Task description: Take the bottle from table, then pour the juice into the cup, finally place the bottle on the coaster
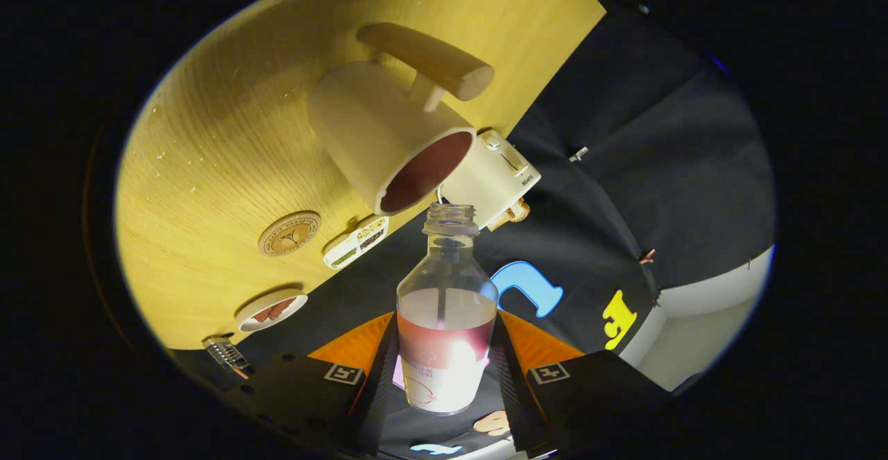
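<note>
The 2 fingers (388, 377) are clamping the bottle (447, 307) at its labelled lower body, mouth nearing the cup (388, 141). Light, smooth plastic, likely slippery; the labelled waist seems the safest hold.

I have the tongs (447, 366) closed on the clear plastic bottle (447, 307), both fingers pressing its labelled lower half. Some pale liquid sits inside it. Its open mouth points at the cream cylindrical cup (388, 137) with a wooden handle, whose inside looks reddish. Beside the cup on the yellow wooden table (208, 148) lies a round cork coaster (289, 233).
</note>
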The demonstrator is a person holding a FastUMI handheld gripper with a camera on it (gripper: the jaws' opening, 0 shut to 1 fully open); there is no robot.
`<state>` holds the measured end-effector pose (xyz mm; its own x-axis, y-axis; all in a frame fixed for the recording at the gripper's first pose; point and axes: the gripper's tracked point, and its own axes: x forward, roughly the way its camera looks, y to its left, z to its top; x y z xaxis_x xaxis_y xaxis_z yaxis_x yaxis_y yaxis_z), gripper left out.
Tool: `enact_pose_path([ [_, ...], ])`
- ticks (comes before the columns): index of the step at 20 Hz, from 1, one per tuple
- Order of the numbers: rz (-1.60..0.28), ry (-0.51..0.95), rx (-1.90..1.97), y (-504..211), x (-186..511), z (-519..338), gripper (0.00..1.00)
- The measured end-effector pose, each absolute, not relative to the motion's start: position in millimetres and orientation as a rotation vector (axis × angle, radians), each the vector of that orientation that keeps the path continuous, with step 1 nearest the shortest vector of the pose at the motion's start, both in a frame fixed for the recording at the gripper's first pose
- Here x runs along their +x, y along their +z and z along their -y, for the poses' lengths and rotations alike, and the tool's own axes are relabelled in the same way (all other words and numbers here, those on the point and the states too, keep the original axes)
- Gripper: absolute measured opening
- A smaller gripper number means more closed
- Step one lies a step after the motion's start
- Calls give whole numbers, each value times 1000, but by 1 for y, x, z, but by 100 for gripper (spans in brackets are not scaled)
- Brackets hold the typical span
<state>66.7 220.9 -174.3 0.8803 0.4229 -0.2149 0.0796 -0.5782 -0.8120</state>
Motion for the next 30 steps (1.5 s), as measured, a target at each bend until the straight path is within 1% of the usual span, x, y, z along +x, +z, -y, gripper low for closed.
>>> enact_pose_path([
  [4,308,477,-2033,-171,62,-219,72],
  [7,214,463,-1892,-174,60,-214,72],
  [10,77,453,-1712,-181,57,-201,72],
  [17,-155,421,-1202,-193,37,-192,72],
  [20,-227,413,-915,-193,30,-195,72],
  [22,-293,371,-706,-194,28,-191,72],
  [25,-324,325,-440,-189,37,-187,73],
  [30,-344,304,-190,-182,50,-181,72],
])
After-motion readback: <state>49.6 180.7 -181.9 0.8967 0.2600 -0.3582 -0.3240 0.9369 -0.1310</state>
